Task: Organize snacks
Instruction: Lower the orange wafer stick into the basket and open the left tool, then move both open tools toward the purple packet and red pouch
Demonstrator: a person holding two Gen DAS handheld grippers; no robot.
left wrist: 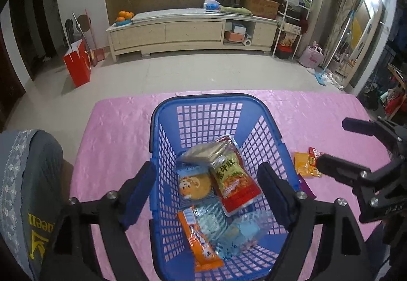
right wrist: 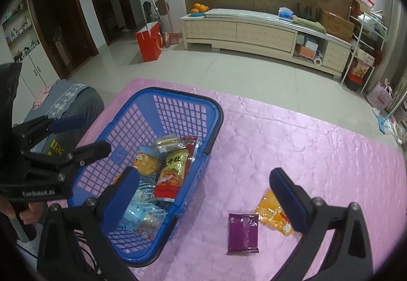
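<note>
A blue plastic basket stands on the pink tablecloth. Inside it lie a green and red packet, a round cookie packet, an orange packet and clear blue packets. My left gripper hangs open over the basket with nothing between its fingers. My right gripper is open and empty above the cloth, right of the basket. Beneath it lie a purple packet and a yellow-orange packet, the latter beside its right finger.
A chair with a grey embroidered cover stands against the table's left edge. Beyond the far table edge is bare tiled floor, a red paper bag and a long low cabinet.
</note>
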